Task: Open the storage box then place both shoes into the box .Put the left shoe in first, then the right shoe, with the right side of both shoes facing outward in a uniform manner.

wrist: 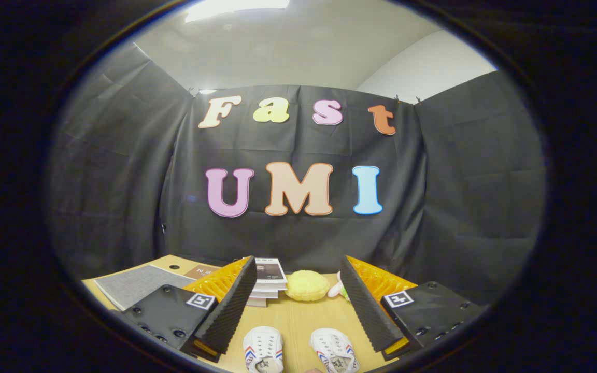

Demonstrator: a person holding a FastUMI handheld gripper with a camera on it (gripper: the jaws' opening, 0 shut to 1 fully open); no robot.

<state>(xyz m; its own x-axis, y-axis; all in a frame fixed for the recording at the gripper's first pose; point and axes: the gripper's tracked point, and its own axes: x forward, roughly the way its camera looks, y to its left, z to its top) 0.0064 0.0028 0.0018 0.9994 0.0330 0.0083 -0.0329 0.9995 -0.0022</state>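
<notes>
Judging from how things lie, the task has hardly begun: both shoes, one (pixel 263 348) and the other (pixel 333 349), stand side by side on the wooden table (pixel 298 316), between the fingers and a little below them. A storage box I cannot make out. The gripper (pixel 297 292) is wide open and holds nothing, touching nothing. Beyond the fingers lie a stack of books (pixel 268 282) and a yellow soft toy (pixel 307 285).
</notes>
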